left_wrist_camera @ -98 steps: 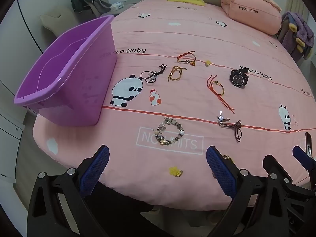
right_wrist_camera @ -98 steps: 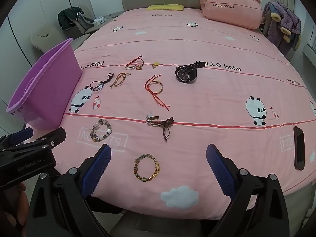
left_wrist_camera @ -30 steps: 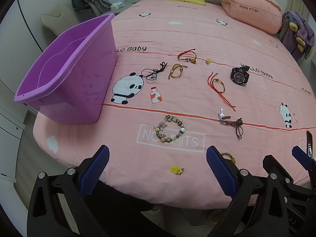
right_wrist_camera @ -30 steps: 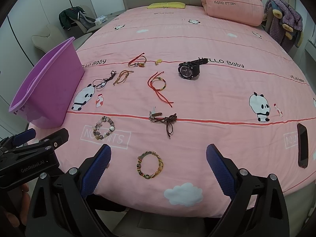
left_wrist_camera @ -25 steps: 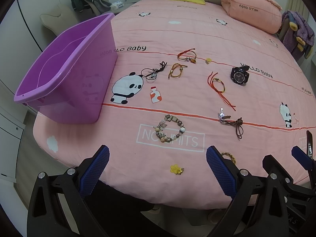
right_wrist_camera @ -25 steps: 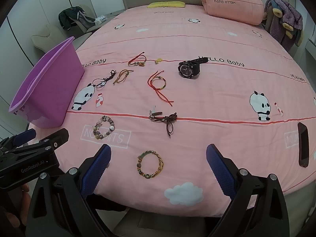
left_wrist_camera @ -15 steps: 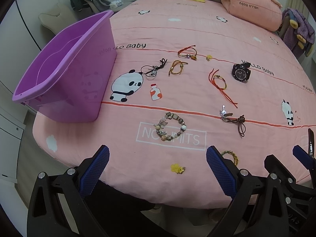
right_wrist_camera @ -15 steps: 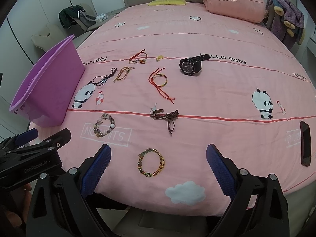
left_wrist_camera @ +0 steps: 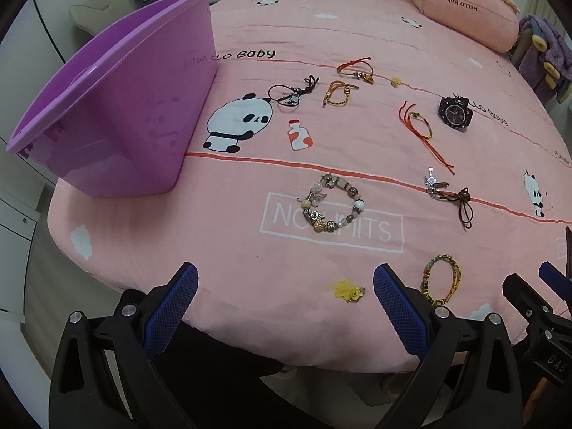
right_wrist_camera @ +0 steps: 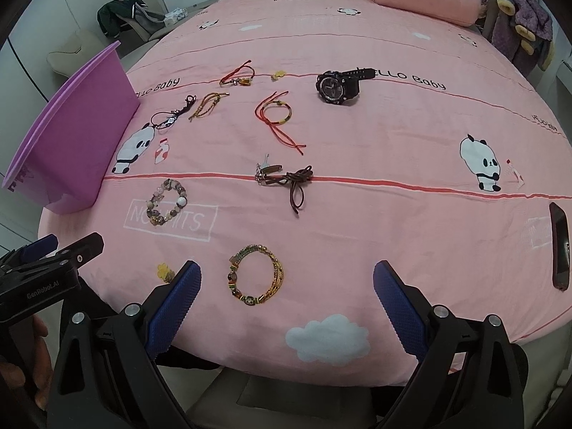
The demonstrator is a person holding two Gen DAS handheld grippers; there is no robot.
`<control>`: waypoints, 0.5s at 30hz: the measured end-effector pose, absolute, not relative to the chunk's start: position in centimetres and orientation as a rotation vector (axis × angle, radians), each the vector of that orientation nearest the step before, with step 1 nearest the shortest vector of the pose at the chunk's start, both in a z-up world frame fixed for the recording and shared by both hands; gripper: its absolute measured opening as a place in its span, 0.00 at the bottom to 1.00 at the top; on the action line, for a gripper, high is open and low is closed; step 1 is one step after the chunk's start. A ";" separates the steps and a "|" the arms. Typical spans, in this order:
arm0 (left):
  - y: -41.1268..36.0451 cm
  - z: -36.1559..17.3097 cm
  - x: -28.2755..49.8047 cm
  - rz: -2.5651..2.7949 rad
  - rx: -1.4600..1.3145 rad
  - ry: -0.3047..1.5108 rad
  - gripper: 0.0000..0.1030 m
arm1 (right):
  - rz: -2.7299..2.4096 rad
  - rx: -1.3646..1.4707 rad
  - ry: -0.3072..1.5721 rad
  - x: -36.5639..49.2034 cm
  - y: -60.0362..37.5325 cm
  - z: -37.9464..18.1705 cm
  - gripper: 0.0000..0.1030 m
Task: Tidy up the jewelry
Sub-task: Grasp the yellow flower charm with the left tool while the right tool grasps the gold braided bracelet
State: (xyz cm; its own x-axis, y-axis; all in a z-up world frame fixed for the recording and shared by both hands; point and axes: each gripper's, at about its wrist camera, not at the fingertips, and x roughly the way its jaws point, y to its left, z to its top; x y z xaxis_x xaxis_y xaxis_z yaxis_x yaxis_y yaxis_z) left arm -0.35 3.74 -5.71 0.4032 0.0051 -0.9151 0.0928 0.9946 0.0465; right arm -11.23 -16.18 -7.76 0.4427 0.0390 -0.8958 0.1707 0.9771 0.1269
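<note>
Both grippers have moved in closer over the bed (left_wrist_camera: 250,236). The left gripper (left_wrist_camera: 285,298) and right gripper (right_wrist_camera: 286,295) are spread wide and hold nothing. The jewelry, from bead bracelet (left_wrist_camera: 332,206) to watch (right_wrist_camera: 336,87), lies scattered right of the purple bin (left_wrist_camera: 107,107).

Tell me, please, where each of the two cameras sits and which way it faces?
Left wrist: on the left gripper at the bed's near edge, facing the bin and beaded bracelet; its open fingers show, with the right gripper at right.
Right wrist: on the right gripper, further right, facing the gold bracelet and watch; its open fingers show, plus the left gripper and a hand.
Shared: bin, both bracelets, watch.
</note>
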 end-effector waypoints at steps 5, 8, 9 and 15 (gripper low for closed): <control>4.3 -7.3 0.6 -0.076 0.102 1.156 0.94 | -0.084 0.184 1.134 -10.7 -15.8 -9.5 0.90; 4.5 -8.4 1.5 -0.087 0.095 1.159 0.94 | -0.089 0.182 1.154 -10.4 -16.0 -10.6 0.90; 4.6 -8.8 1.9 -0.093 0.088 1.160 0.94 | -0.092 0.185 1.162 -10.3 -16.2 -11.0 0.90; 4.2 -10.6 3.3 -0.111 0.085 1.170 0.94 | -0.101 0.177 1.195 -9.7 -16.2 -12.8 0.90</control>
State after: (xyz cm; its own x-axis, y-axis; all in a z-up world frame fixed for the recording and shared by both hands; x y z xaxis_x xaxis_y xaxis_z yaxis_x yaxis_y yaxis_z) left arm 3.26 4.20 -10.62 0.3861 -0.0431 -0.9215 0.1311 0.9913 0.0086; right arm -9.74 -16.18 -12.84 0.3644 0.0153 -0.9311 0.1716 0.9816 0.0833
